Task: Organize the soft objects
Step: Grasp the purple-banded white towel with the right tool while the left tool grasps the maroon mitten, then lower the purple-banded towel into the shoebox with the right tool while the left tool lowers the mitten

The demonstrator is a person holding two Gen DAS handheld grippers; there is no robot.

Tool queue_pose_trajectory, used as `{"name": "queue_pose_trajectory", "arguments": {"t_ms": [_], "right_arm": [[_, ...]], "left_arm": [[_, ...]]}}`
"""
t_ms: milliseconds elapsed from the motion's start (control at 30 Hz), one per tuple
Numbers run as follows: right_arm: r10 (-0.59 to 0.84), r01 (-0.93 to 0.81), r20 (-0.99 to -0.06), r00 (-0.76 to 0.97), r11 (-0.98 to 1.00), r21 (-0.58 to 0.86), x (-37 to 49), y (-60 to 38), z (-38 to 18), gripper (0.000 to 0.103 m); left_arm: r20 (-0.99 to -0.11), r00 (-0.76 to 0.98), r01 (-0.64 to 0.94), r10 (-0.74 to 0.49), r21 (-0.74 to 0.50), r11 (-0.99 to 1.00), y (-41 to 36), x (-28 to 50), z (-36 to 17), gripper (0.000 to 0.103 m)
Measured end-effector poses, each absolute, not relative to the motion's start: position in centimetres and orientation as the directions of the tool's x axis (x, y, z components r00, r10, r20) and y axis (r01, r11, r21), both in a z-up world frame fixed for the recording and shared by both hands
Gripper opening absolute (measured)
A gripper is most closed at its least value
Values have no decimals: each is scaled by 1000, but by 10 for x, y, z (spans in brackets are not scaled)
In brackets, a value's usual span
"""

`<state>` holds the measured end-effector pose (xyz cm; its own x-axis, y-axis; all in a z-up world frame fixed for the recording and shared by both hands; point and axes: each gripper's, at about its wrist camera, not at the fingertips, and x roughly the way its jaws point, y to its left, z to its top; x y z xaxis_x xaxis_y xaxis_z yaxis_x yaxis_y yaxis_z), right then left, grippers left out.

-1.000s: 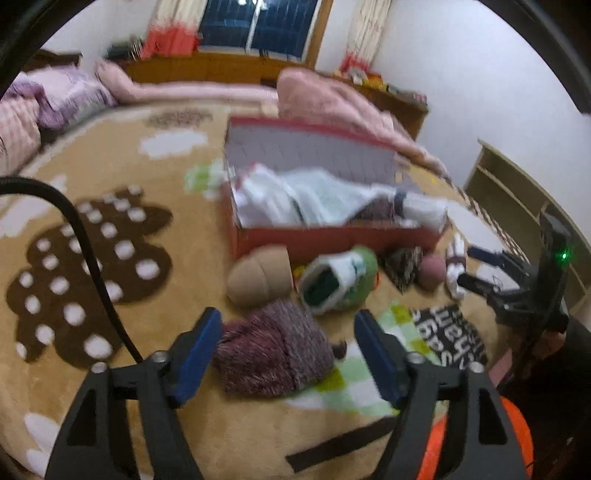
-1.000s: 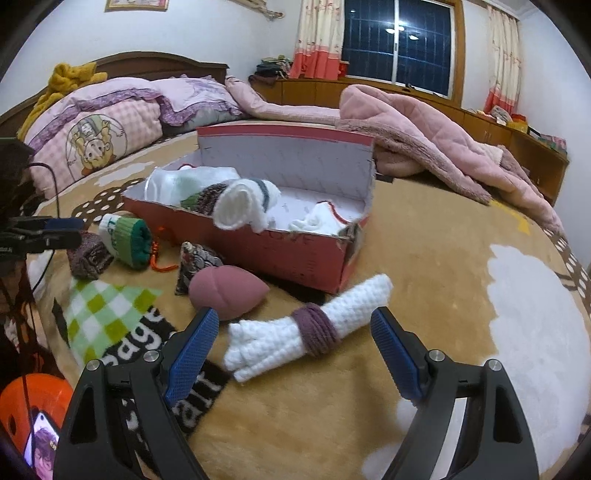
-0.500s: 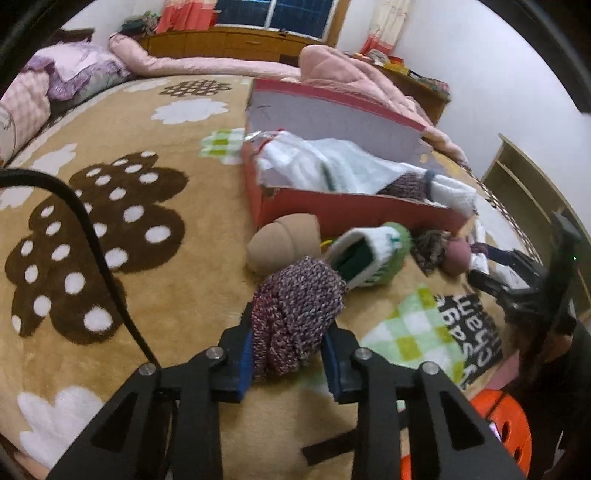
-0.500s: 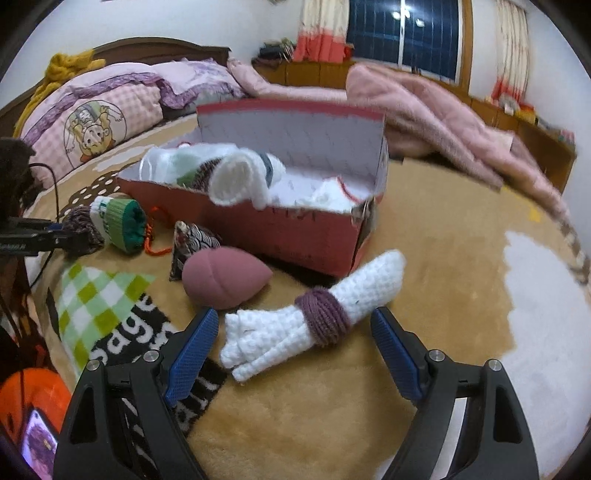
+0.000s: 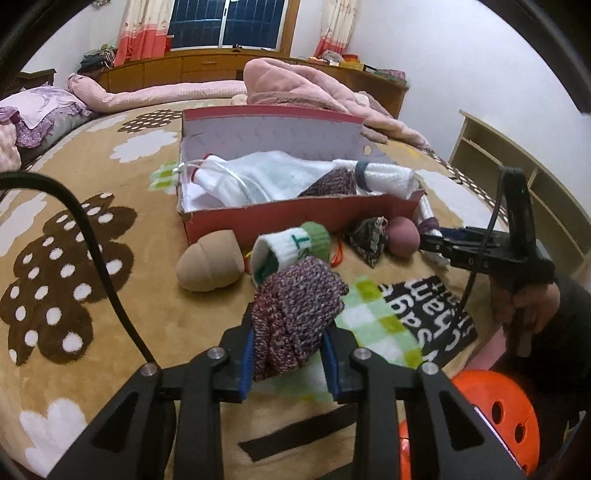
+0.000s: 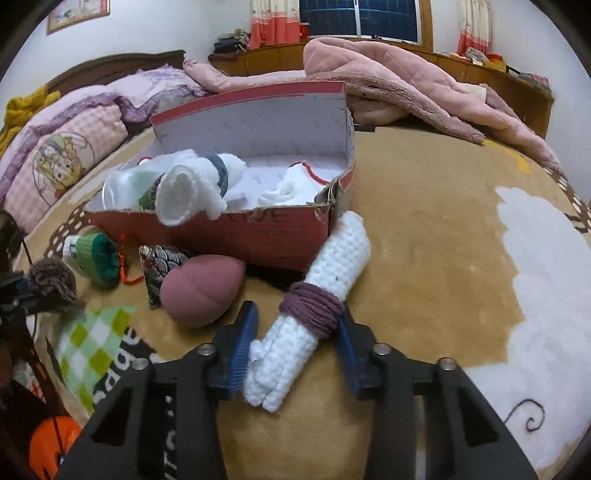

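two tools: left tool [image 5: 288, 356] clamps maroon knit bundle [image 5: 297, 317]; right tool [image 6: 293, 345] squeezes white roll [image 6: 314, 314].

A home bedroom is shown: a bed with a tan blanket [image 6: 424, 229] is backed by a wooden headboard [image 6: 110, 66], pillows [image 6: 66, 155] are piled at its head, and a curtained window [image 5: 229, 22] is set above wooden cabinets [image 5: 192, 72].

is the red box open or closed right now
Open. The red box has its lid standing up behind it, and white rolled cloths lie exposed inside, one sticking over the front wall.
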<state>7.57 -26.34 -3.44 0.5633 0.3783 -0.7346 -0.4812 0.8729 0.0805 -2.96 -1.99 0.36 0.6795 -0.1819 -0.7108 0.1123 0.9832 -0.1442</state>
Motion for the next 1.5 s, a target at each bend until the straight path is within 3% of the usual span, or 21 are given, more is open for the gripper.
{"name": "queue_pose_trajectory", "arguments": {"t_ms": [267, 467, 700, 967, 1167, 1300, 1500], "right_arm": [[381, -474, -731, 567, 876, 89, 68, -270, -30, 31], [367, -478, -741, 563, 875, 70, 66, -268, -36, 31], [385, -479, -725, 571, 873, 87, 63, -270, -28, 30], [406, -456, -672, 619, 883, 113, 56, -276, -8, 30], [384, -464, -609, 694, 885, 30, 45, -271, 9, 30], [393, -489, -528, 753, 871, -48, 31, -263, 23, 27], [424, -516, -504, 752, 855, -52, 32, -255, 29, 24]], "left_arm": [[-721, 667, 111, -190, -156, 982, -19, -22, -14, 32], [-738, 665, 144, -118, -28, 989, -37, -18, -18, 33], [-738, 653, 106, -170, -132, 985, -25, -15, -13, 32], [-634, 752, 137, -178, -114, 984, -29, -32, 27, 32], [-544, 822, 116, -167, -127, 985, -24, -41, 56, 32], [-512, 843, 104, -165, -146, 984, -21, -44, 66, 32], [-504, 848, 100, -165, -153, 983, -23, -43, 68, 32]]}}
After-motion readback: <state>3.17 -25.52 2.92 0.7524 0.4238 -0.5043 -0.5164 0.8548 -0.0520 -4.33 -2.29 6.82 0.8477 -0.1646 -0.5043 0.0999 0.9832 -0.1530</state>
